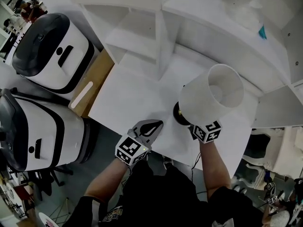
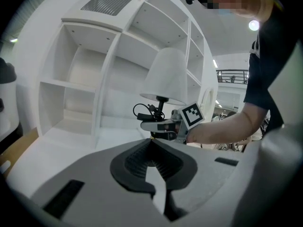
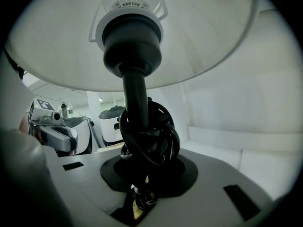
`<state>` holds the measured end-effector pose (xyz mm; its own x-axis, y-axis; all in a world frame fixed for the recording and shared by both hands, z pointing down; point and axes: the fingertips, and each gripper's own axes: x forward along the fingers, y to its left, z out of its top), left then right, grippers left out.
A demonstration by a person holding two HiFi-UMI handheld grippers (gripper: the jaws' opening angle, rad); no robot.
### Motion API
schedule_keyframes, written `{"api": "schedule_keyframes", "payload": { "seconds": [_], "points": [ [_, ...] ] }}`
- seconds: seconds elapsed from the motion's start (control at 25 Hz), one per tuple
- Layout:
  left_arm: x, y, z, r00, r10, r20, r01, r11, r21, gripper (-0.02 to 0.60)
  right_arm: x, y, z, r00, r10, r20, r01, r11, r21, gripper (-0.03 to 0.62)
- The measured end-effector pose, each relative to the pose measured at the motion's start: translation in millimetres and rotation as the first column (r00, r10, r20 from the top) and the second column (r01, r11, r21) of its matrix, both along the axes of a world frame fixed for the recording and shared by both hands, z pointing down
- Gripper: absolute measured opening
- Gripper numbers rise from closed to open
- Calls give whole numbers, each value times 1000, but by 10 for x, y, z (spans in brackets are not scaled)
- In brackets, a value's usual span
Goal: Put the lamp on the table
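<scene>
Lamp [image 1: 210, 98], upright, cord-wrapped stem clamped in right tongs [image 1: 190, 126] above white tabletop [image 1: 128, 98]; left tongs [image 1: 152, 126] closed, empty, nearby.

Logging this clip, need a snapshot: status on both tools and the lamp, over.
Left tool shut, empty. Right tool shut on lamp stem, cord wound there. Lamp over white table, touchdown unclear. Nothing in the way.
</scene>
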<state>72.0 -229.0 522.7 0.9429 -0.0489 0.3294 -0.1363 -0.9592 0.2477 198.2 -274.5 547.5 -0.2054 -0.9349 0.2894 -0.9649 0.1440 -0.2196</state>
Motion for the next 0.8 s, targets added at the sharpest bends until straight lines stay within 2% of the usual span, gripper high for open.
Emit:
{"api": "schedule_keyframes", "payload": {
  "seconds": [0.44, 0.8],
  "points": [
    [230, -407, 239, 996, 85, 13, -85, 996, 3, 8, 251, -494, 337, 999, 42, -17, -43, 999, -12, 92],
    [317, -657, 242, 996, 91, 8, -91, 996, 12, 6, 428, -816, 433, 997, 69, -26, -70, 998, -8, 92]
  ]
}}
